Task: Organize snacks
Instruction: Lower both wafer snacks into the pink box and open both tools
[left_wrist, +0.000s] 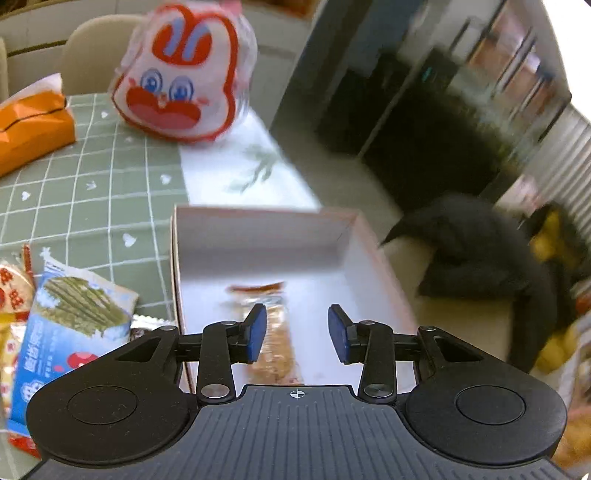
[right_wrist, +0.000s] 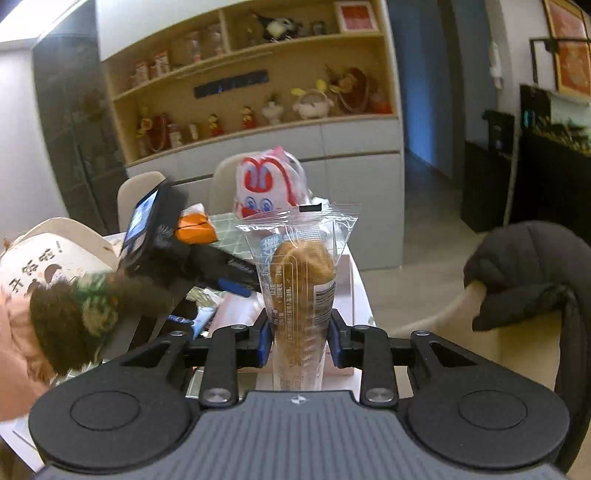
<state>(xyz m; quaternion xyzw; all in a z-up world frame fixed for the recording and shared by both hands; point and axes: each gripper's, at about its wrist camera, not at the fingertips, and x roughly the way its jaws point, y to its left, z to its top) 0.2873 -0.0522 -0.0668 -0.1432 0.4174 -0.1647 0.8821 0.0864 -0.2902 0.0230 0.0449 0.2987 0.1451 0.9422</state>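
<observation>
The right hand-held gripper (right_wrist: 298, 341) is clamped on a wrapped bun (right_wrist: 301, 291), held upright above the worktop (left_wrist: 92, 177). The left hand-held gripper (left_wrist: 297, 332) hangs apart, empty, over the box (left_wrist: 258, 236), where one snack (left_wrist: 275, 332) lies at 6 o'clock. The slick wrapper could slip, or the two could collide over the box.

Home dining room: figurine-filled shelves (right_wrist: 251, 92), chairs (right_wrist: 136, 199), checked tablecloth (left_wrist: 92, 184).

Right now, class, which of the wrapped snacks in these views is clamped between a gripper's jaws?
The clear-wrapped bread roll, upright between the right gripper's jaws. The similar packet lies loose in the white box, under the open left gripper.
</observation>
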